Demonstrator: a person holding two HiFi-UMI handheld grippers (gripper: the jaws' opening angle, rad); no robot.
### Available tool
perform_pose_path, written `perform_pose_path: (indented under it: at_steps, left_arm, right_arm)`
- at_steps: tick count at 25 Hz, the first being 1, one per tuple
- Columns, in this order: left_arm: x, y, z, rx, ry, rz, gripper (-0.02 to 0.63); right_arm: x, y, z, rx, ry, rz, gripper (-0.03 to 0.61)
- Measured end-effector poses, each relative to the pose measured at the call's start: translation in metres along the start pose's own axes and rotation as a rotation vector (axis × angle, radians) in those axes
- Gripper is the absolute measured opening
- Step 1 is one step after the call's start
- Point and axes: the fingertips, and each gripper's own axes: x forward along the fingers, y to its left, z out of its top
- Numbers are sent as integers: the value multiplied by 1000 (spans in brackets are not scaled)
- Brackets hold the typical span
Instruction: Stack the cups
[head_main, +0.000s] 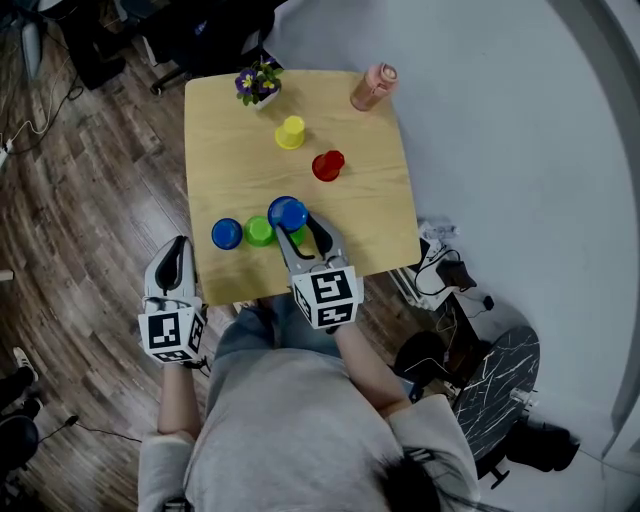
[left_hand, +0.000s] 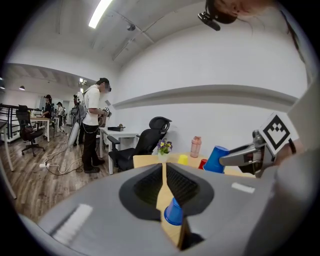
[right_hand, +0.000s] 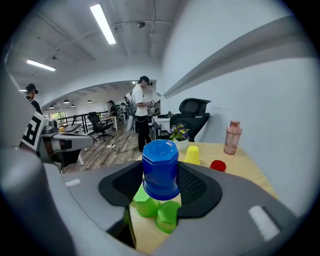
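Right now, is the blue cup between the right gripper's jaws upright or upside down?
Upside down: the blue cup has its closed base facing up and its wider rim facing down, above two green cups.

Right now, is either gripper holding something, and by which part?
The right gripper holds a blue cup, upside down, by its sides between the jaws. The left gripper is shut and empty.

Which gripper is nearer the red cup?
Right. The right gripper, holding a blue cup, is over the table near the red cup; the left gripper is off its left edge.
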Motion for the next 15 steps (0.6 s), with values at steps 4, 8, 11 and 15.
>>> perform_pose_path:
  at_steps: [4, 8, 11, 15]
  left_arm:
    - [-8, 10, -2, -2, -2, 7, 81]
    - [-16, 19, -6, -7, 1, 20, 81]
    - [-21, 23, -9, -14, 4, 28, 81]
    - [-25, 29, -11, -16, 7, 39, 81]
  right_arm:
    - [4, 25, -4, -5, 10, 36, 209]
    - [9, 46, -11, -9, 26, 69, 209]
    - [14, 57, -19, -8, 44, 90, 209]
    - [24, 69, -27, -15, 68, 109, 210]
